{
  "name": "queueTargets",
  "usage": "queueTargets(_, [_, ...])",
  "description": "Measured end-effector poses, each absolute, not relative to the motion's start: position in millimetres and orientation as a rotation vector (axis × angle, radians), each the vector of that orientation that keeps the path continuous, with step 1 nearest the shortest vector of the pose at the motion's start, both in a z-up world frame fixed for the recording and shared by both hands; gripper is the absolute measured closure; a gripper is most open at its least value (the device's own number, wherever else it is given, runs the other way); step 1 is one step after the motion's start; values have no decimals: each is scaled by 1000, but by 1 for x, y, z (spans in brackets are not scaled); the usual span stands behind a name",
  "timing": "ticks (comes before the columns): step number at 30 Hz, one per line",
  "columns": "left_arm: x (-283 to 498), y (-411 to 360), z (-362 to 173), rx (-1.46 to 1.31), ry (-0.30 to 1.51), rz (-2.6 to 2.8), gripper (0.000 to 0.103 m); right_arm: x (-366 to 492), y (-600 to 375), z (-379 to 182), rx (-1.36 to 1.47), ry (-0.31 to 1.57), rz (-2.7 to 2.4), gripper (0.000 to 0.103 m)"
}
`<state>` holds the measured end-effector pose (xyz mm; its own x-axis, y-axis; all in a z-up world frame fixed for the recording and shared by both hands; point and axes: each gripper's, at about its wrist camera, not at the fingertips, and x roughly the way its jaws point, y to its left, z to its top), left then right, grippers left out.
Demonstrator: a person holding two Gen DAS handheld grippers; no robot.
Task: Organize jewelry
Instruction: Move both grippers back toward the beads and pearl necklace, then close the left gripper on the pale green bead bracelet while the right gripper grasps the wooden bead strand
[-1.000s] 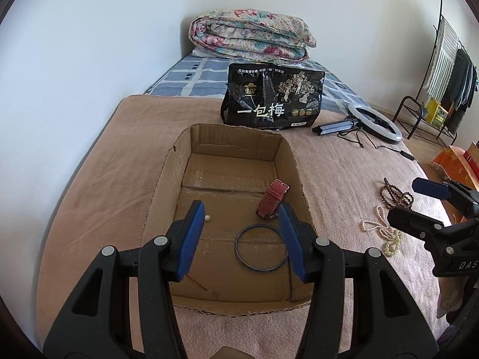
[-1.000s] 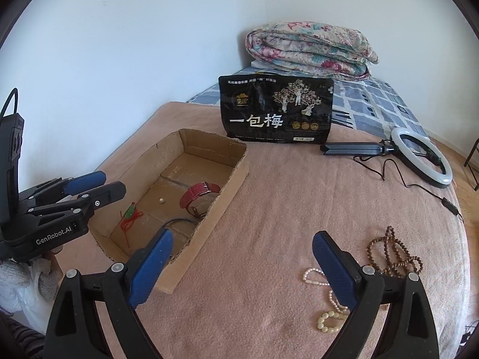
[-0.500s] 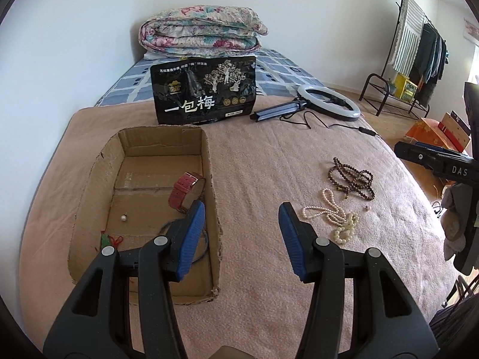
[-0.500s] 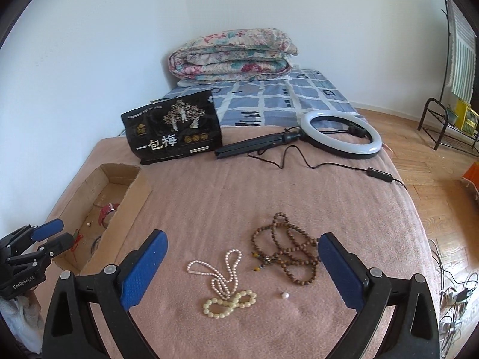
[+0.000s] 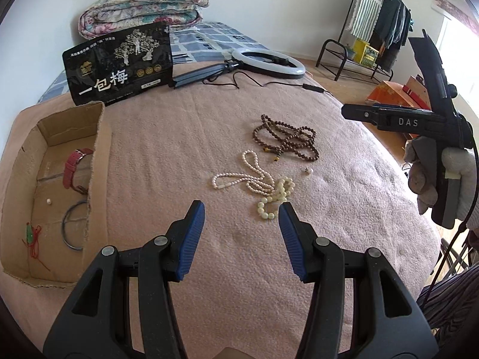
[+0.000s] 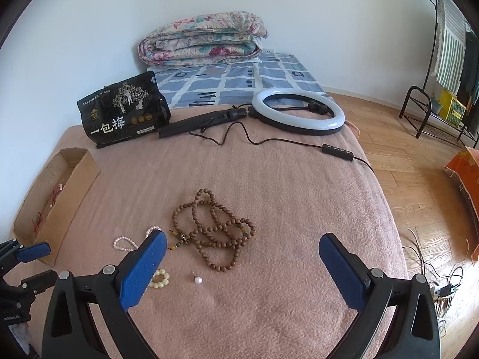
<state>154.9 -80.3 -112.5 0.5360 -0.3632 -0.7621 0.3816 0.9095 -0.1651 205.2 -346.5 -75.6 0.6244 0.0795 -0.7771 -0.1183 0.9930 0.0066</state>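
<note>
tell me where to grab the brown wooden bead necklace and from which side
Take the brown bead necklace at its middle, where several loops cross and bunch. A pinch there probably catches more than one strand. Come straight down from above with the right gripper, fingers wide: the necklace lies flat on the pink blanket, so there is no edge to get under.

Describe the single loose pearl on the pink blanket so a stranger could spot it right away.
Start at the shallow brown cardboard box on the pink blanket, then move right to the heap of jewelry. Just right of the white pearl necklace and below the brown wooden bead strand lies the single loose pearl, alone and unstrung.
</note>
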Motion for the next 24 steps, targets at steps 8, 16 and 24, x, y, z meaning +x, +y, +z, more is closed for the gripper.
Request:
queueTargets(8, [155,-127,-140,102,931,-535,50,221,-340,-104,-86,931,197,0])
queueTargets(16, [171,-151,-164,163,957,-552,64,241,-332,-125,-154,956,248,0])
queueTargets(24, [189,-146,-186,152,1004,-505,63,258,-326,-144,-196,974,319,0])
